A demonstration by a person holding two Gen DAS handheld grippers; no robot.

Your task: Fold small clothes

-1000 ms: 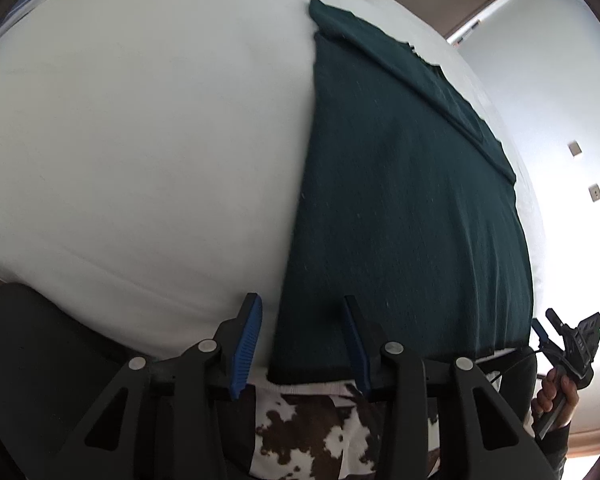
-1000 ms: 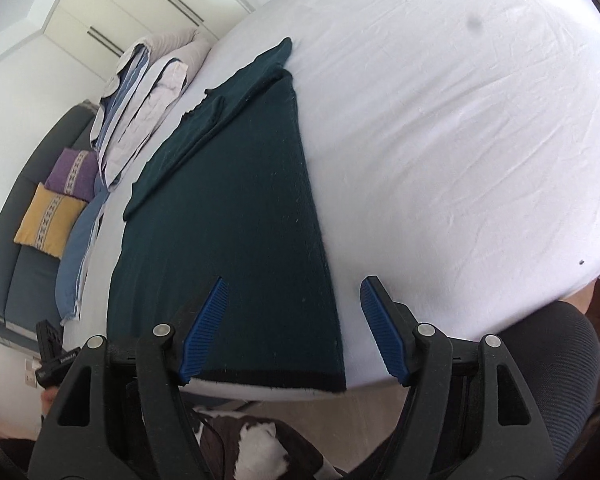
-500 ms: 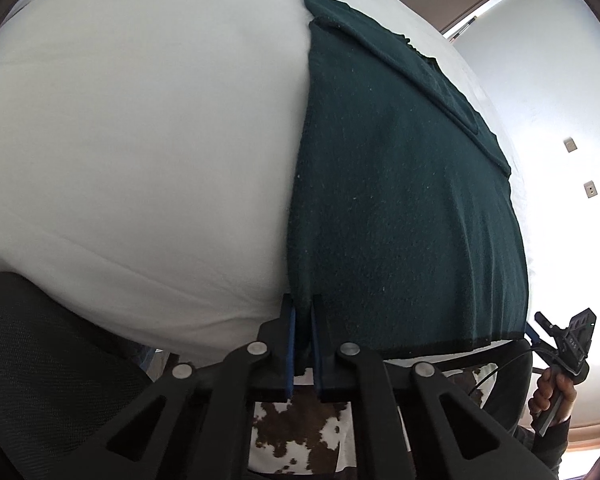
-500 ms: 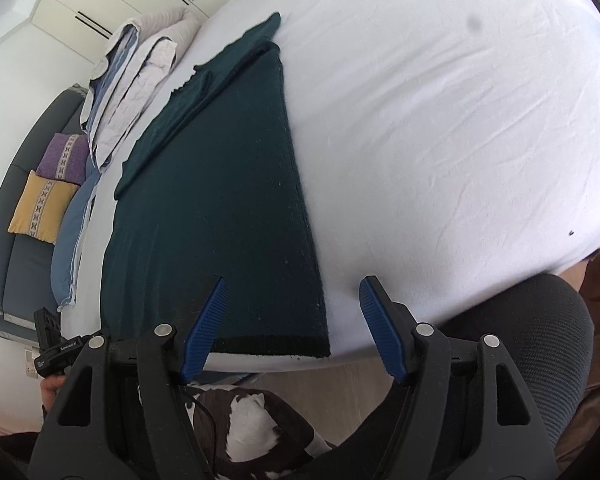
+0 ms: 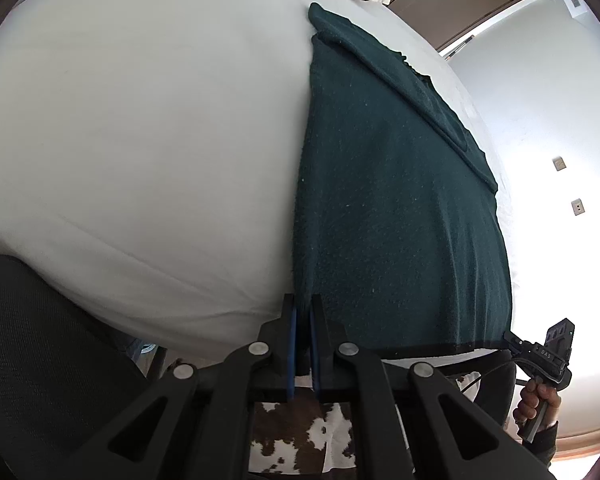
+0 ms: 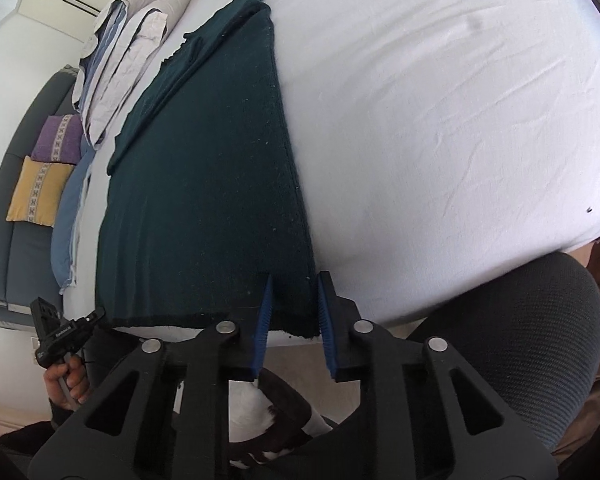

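Note:
A dark green knitted garment (image 5: 400, 208) lies flat on a white bed (image 5: 140, 140), its hem at the near edge. My left gripper (image 5: 302, 304) is shut on the garment's near left hem corner. In the right wrist view the same garment (image 6: 204, 184) shows, and my right gripper (image 6: 294, 292) has its jaws partly closed around the near right hem corner, with a gap still between the pads and the cloth. Each gripper also appears small in the other's view: the right one (image 5: 540, 356) and the left one (image 6: 60, 332).
A black mesh chair (image 6: 520, 340) stands at the bed's near edge. Pillows and folded bedding (image 6: 128, 52) lie beyond the garment. A sofa with purple and yellow cushions (image 6: 44, 168) is at the far left. A cowhide rug (image 5: 300, 432) lies on the floor below.
My left gripper went from open to shut on the left hem corner. My right gripper moved forward onto the right hem corner and its jaws narrowed around it.

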